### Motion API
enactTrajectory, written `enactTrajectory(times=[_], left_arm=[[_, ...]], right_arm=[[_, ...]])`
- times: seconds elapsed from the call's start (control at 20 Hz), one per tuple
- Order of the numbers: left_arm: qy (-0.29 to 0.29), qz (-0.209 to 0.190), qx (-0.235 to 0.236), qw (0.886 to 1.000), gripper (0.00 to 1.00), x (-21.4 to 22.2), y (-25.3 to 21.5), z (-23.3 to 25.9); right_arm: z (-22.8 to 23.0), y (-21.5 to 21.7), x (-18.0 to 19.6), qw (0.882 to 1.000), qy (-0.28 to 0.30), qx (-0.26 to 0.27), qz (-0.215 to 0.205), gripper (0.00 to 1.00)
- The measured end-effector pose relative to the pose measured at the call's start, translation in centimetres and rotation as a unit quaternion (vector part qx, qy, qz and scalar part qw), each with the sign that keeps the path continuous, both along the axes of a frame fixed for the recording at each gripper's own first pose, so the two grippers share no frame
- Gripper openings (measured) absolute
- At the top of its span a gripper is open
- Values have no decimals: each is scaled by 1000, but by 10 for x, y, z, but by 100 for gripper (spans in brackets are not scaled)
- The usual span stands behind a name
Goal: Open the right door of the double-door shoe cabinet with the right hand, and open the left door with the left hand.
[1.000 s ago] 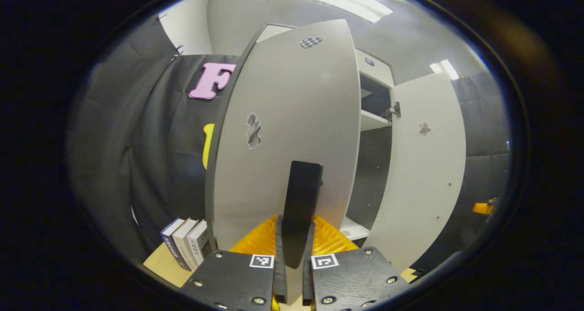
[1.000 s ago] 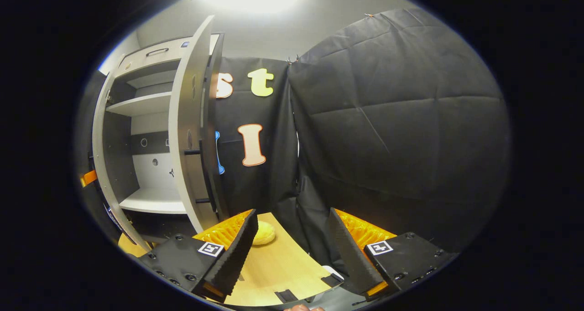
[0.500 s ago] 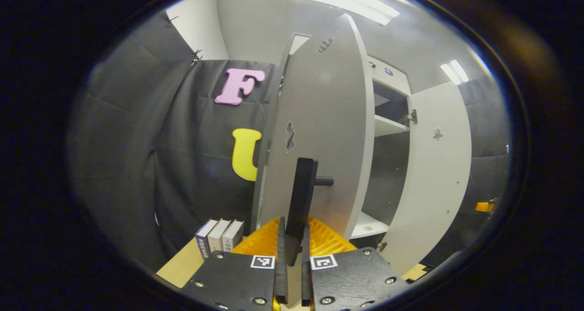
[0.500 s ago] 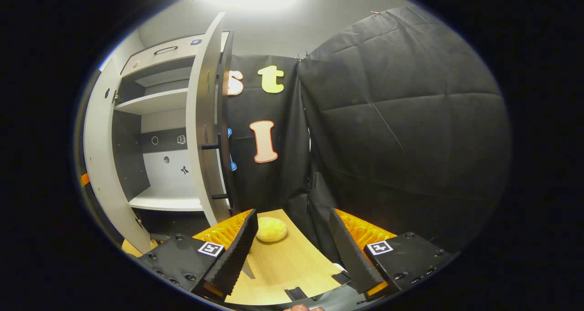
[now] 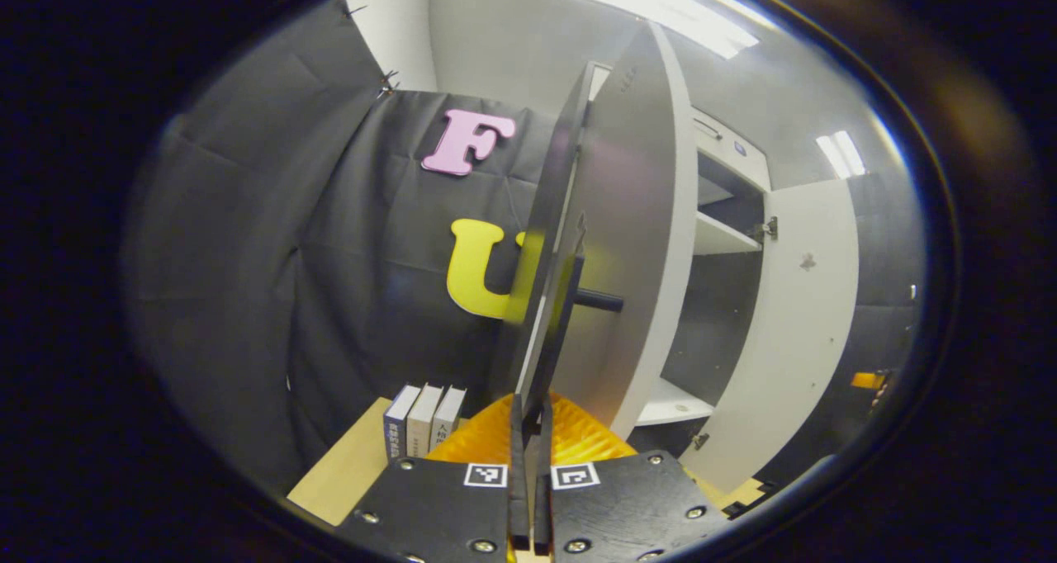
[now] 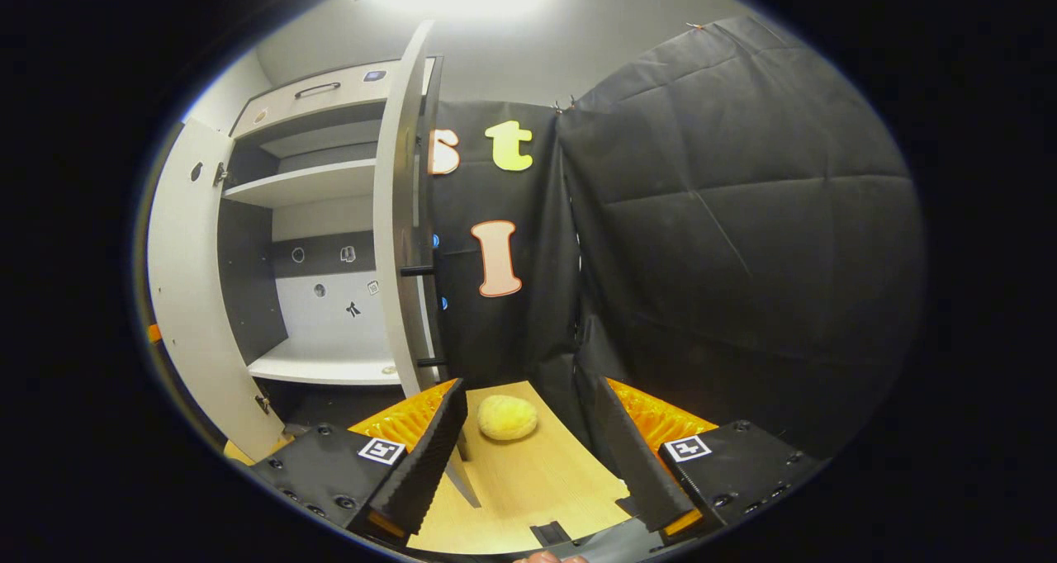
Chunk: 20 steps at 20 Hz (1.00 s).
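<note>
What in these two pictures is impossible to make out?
- Left gripper view: the lower end of the handle is hidden between the jaws of the left gripper.
- Left gripper view: the books have spines too small to make out.
- Right gripper view: the marks inside the cabinet are too small to identify.
- Right gripper view: the yellow lump on the table is too blurred to name.

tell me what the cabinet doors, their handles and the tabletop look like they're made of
Cabinet doors: likely laminated board, smooth pale satin faces with a soft sheen and darker edges.
Handle: dark bar on pegs, possibly metal or plastic; too small to tell.
Tabletop: light wood or wood-look laminate, with visible grain lines.
</note>
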<state>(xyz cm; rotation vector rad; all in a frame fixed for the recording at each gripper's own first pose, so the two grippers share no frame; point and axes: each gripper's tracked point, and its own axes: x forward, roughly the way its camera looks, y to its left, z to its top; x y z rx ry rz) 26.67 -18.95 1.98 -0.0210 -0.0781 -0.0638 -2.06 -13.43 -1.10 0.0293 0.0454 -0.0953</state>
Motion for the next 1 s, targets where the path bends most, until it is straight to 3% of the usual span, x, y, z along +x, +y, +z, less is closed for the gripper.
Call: enactTrajectory(times=[0.2,0.5,0.6,0.7,0.75,1.0], left_arm=[[1,20,34,999,4,6,7,1],[0,24,30,999,3,2,7,2],[0,30,38,999,3,-6,8,4],[-7,66,67,995,4,-17,22,14],[-12,76,79,994,3,-25,25,20],[-21,92,75,993,5,-61,14,39]], right_arm=[[-1,1,-5,1000,0,-8,1,98],[3,3,-7,1000,-6,-2,6,98],[5,4,-4,1000,-9,-1,7,98],[6,6,-1,1000,-12,6,11,93],[8,9,2,1000,-13,11,14,98],[14,28,20,999,-20,2,40,100]])
